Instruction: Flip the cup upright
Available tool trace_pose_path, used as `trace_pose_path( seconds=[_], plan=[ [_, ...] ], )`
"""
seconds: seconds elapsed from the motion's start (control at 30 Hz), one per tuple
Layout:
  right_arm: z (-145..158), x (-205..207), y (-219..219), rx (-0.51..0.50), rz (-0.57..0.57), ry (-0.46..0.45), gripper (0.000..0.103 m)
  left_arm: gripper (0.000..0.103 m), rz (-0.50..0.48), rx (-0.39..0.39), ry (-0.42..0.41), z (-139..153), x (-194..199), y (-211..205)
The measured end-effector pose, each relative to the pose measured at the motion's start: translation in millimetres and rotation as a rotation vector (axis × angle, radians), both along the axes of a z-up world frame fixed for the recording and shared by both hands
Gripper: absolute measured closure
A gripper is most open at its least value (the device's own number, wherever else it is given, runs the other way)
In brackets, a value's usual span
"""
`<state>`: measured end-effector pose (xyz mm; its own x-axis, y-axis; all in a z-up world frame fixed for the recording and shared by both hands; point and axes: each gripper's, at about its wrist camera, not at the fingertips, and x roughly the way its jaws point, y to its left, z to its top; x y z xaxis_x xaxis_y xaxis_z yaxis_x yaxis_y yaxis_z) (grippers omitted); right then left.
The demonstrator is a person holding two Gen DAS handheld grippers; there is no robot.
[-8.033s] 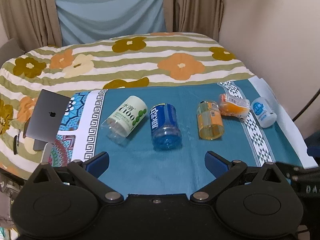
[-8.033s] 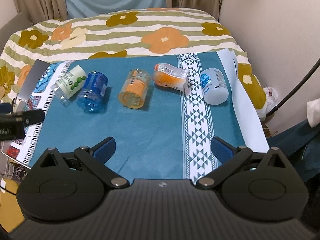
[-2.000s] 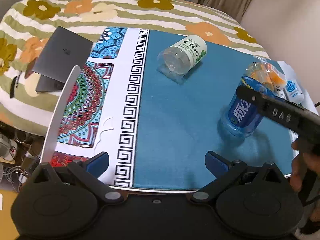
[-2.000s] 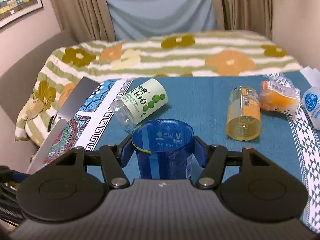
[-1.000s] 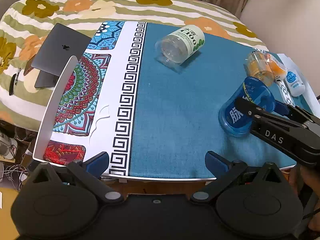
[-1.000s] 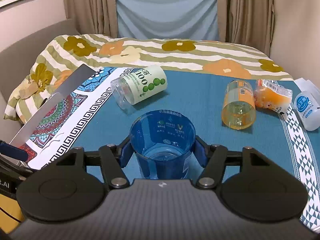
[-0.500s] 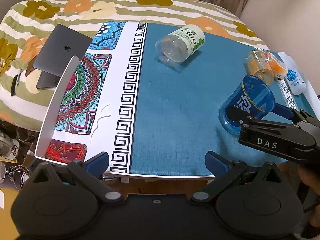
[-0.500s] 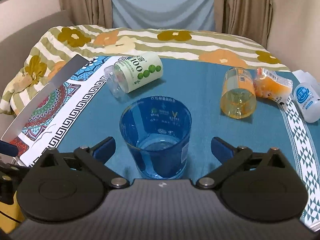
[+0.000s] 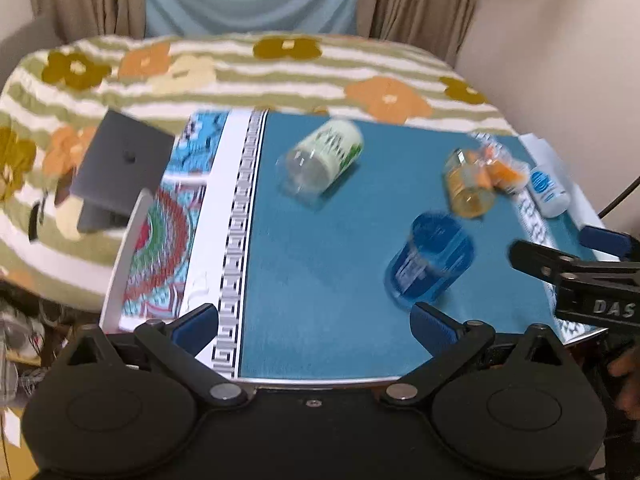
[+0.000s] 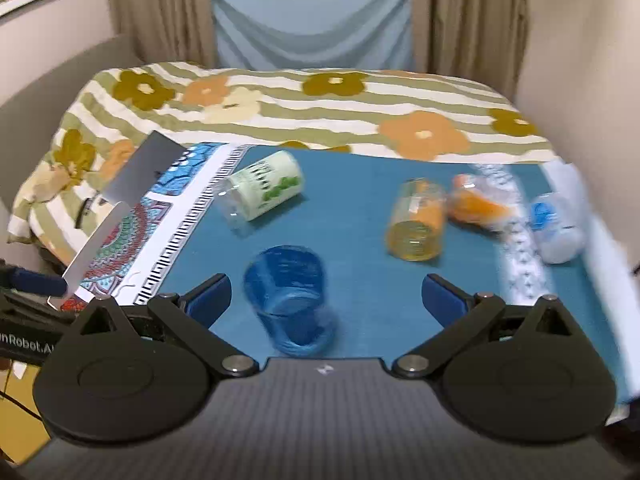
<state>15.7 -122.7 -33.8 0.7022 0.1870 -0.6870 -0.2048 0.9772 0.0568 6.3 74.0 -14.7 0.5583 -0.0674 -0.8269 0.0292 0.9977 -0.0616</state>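
The blue cup (image 10: 290, 298) stands upright on the teal cloth (image 10: 360, 280), just ahead of my open right gripper (image 10: 326, 300) and a little left of its middle. It also shows in the left wrist view (image 9: 430, 264). A green-and-white cup (image 10: 260, 190), an orange cup (image 10: 418, 222), a crumpled orange cup (image 10: 476, 198) and a white-and-blue cup (image 10: 556, 224) lie on their sides. My left gripper (image 9: 314, 324) is open and empty at the table's near edge. The right gripper (image 9: 576, 268) shows at the right of the left wrist view.
A laptop (image 9: 120, 160) rests on the flowered bedspread (image 9: 248, 68) left of the table. A patterned mat (image 9: 160, 240) covers the table's left part. Curtains (image 10: 312, 12) hang at the back. A wall (image 10: 580, 40) stands to the right.
My right gripper has backed away from the upright blue cup and shifted right. The left gripper has tilted up and back. Both views are blurred by motion.
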Motion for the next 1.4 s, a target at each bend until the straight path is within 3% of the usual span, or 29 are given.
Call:
trace_pose_path(
  seconds=[0.23,0.53,1.4],
  plan=[
    [42,-10,-38,-0.055,-0.125,0.085,0.000,0.000,-0.004,0.032,-0.111,32,-13,-17],
    [48,-29,-65,-0.069,-0.176,0.093,0.000,0.000,0.003,0.077,-0.211,42,-32,-35],
    [40,-32,-69,-0.048,-0.172,0.114,0.000,0.000,-0.015,0.088,-0.191,38,-29,-48]
  ],
)
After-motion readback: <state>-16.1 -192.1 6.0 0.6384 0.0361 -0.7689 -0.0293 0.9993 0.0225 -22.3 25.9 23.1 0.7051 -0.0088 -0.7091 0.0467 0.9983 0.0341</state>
